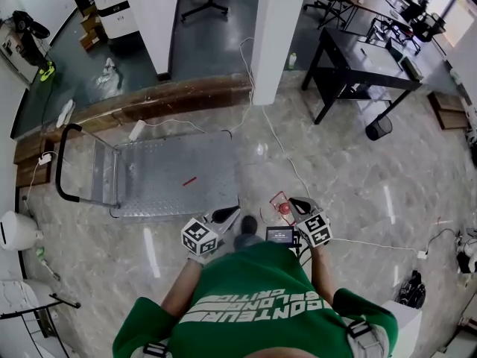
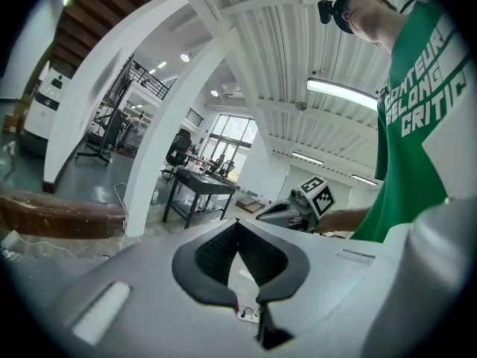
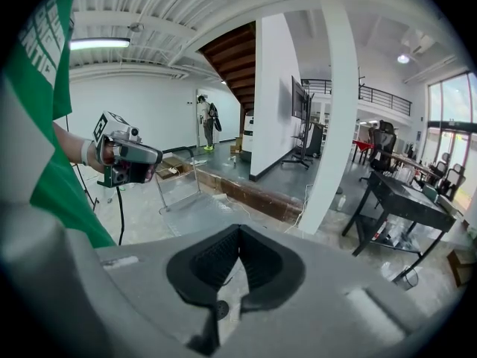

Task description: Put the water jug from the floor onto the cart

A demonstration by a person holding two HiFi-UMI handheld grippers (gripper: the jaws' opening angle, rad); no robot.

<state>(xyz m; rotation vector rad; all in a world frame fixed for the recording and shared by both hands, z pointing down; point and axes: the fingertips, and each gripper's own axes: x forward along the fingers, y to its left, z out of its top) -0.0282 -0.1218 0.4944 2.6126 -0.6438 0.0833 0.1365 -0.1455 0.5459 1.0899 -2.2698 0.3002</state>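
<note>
The water jug (image 1: 282, 206) is clear with a red cap and shows only in the head view, on the stone floor close in front of me. My right gripper (image 1: 297, 202) is just right of it, and whether they touch I cannot tell. Its jaws are shut with nothing between them (image 3: 238, 228). My left gripper (image 1: 229, 215) is left of the jug, jaws shut and empty (image 2: 237, 222). The flat metal cart (image 1: 168, 174) with a black handle (image 1: 62, 166) stands farther ahead and to the left, its deck bare but for a small red scrap (image 1: 190, 180).
A white pillar (image 1: 279, 28) rises beyond the cart's right end, with a wooden step (image 1: 175, 95) running along behind it. White cables (image 1: 277, 142) trail over the floor toward me. A black desk (image 1: 358, 62) stands at the far right.
</note>
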